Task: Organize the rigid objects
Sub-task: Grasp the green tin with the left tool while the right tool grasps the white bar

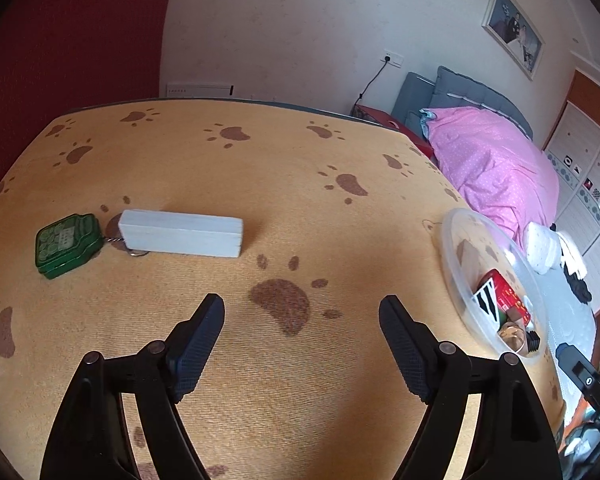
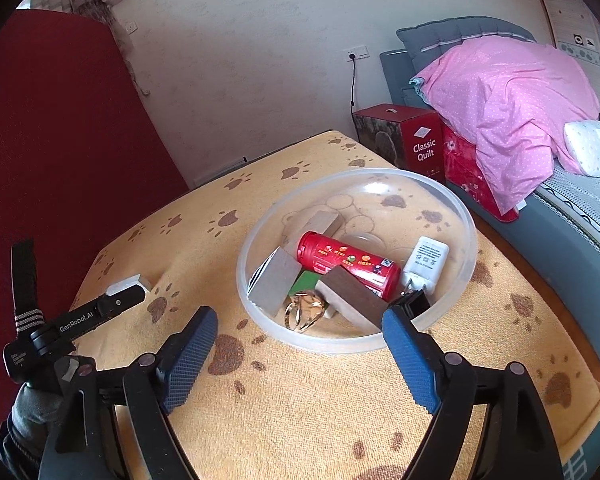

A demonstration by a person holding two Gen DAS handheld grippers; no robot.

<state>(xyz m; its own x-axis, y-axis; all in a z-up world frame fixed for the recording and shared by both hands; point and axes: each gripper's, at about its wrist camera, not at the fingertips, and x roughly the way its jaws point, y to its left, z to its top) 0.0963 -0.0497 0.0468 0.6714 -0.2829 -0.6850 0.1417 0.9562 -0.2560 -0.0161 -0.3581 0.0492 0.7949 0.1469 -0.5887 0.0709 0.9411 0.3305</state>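
A long white block lies on the paw-print cloth, with a green tin on a keyring just left of it. My left gripper is open and empty, above the cloth short of the block. A clear plastic bowl holds a red can, a white charger, grey and brown blocks, a gold clip and a black binder clip. My right gripper is open and empty at the bowl's near rim. The bowl also shows at the right in the left wrist view.
The table is covered by the orange cloth. A bed with a pink quilt stands to the right, red boxes beside it. A red panel lies on the left. The left gripper's body shows in the right wrist view.
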